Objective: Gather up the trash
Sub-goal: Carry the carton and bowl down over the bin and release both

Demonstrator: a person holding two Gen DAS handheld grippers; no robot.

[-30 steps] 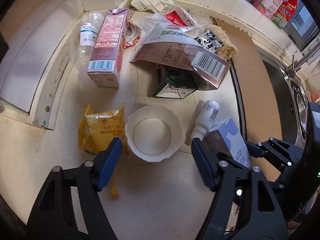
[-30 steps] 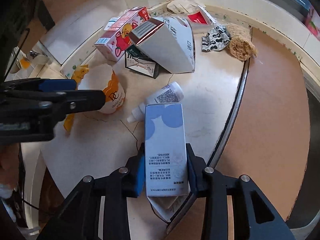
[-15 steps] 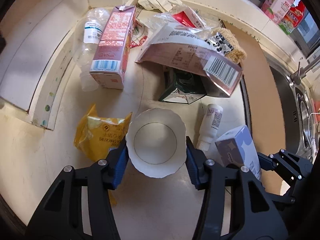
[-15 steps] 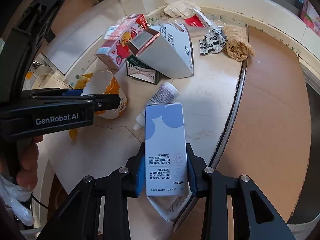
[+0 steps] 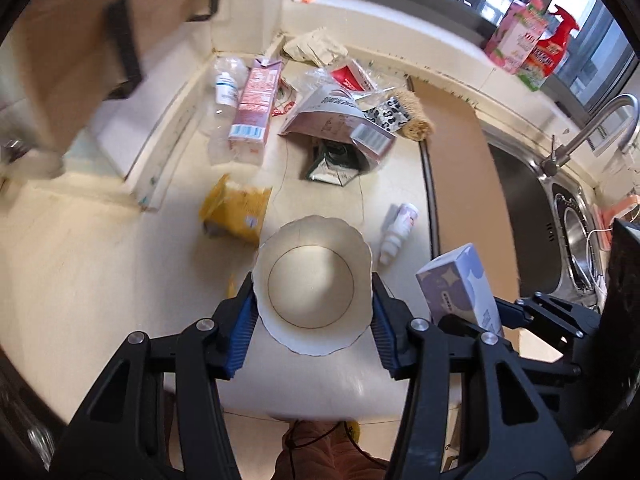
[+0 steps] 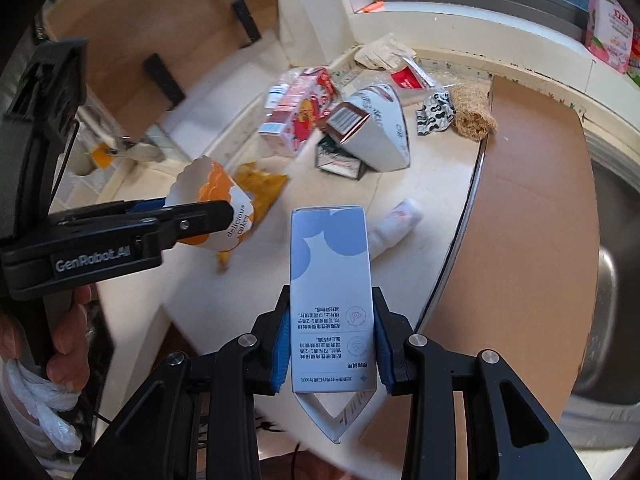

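- Trash is spread across the cream countertop [image 5: 100,264]; two pieces are up off it, the rest lies near the back wall.
- Paper cake cup [image 5: 314,286], the widest held piece, sits between the blue pads of the left gripper [image 5: 314,322], whose jaws have just closed onto its thin scalloped wall. The squeeze could crumple it, or it could slip out if the wall buckles.
- Blue-and-white carton [image 6: 332,300] is pinched low down by the right gripper [image 6: 332,352], jaws narrow against its sides. Its lower flap hangs open and most of its length stands above the pads, so a quick swing could lever it loose.
- Both loads ride close together; the carton [image 5: 460,292] shows just beside the cup in the left view, and a knock between them looks possible.
- Yellow snack bag [image 5: 236,212] and the small white bottle [image 5: 396,232] lie just beyond; the round bottle would likely roll if brushed.
- No bin shows in either view; a plastic bag [image 6: 48,412] hangs by the person's hand [image 6: 68,344], but I cannot tell whether it is the target.
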